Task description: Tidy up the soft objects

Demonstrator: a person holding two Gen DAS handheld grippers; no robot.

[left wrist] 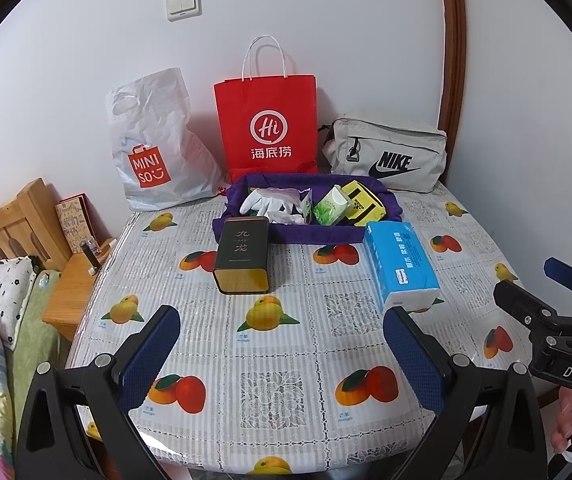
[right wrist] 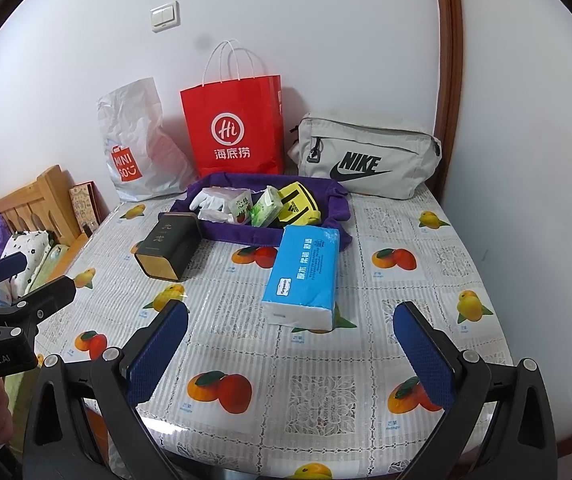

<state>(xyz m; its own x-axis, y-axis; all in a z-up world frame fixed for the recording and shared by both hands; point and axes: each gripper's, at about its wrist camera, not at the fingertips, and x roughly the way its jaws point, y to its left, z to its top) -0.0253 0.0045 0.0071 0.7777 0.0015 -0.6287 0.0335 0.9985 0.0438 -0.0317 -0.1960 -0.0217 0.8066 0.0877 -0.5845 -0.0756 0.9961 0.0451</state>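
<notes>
**Two items left outside the purple bin**

Two grippers hover over the near edge of the table (left wrist: 286, 360), both empty, jaws spread wide; the left gripper (left wrist: 281, 356) faces the gap between tin and tissue pack, the right gripper (right wrist: 292, 356) sits squarely before the tissue pack, so the pack looks like its likely next pick.

Going left to right along the wall: a white Miniso bag (left wrist: 153, 152) slumps against it; a red paper bag (left wrist: 267, 124) stands upright beside it; a grey Nike pouch (left wrist: 386, 152) rests at the right; all three seem parked as backdrop, clear of the working area.

In front of them sits the purple bin (left wrist: 306, 234), already holding white gloves (left wrist: 265, 204), small tissue packets (left wrist: 328, 206) and a yellow pouch (left wrist: 364, 204); the soft things appear to be gathered there.

The dark tin (left wrist: 241, 256) lies just before the bin's left corner, touching or nearly so; being hard, it probably stays out. The blue tissue pack (right wrist: 306, 272) lies by the bin's right corner, long side running toward the grippers; its soft wrap will dent under a firm squeeze.

Nothing stands between the right gripper and the pack; the bin is crowded, so space inside may be the snag.
</notes>
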